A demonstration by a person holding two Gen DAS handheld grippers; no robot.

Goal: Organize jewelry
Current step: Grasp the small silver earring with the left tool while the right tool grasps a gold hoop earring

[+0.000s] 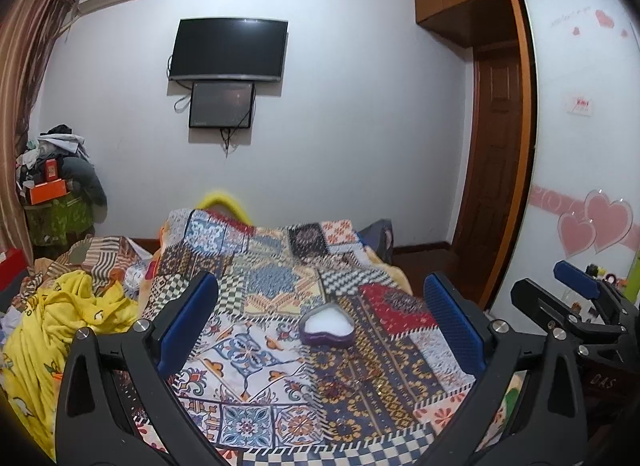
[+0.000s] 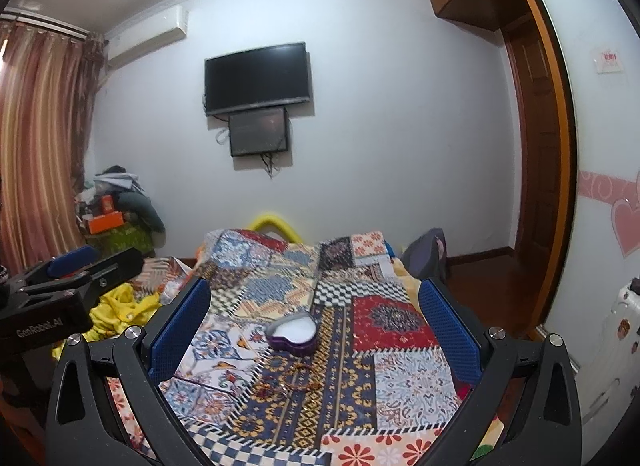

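Both units held above the bed, pointing down its length; nothing gripped yet.

Left hand-held gripper (image 1: 320, 330): blue pads wide apart, nothing between them. Right hand-held gripper (image 2: 314, 334): likewise wide apart and empty. I read this as a ready stance, jaws pre-opened before I commit to a first pick.

Box (image 2: 292, 332): purple, heart-shaped, lid off or absent, pale lining showing. It sits on the quilt (image 2: 404, 382) roughly centred ahead of both units, presumably set there as the destination.

Jewelry (image 2: 286, 384): loose pieces lie on the quilt just nearer to me than the box, apart from it. In the right view I make out a thin reddish loop and some gold-toned bits. They look laid out within reach of either unit.

Hard to tell:
- Busy quilt print swallows the pieces; count and type unclear.
- In the left view they are barely separable from the pattern.
- Whether the box already holds anything: cannot tell, lining is washed out.
- No lid seen.
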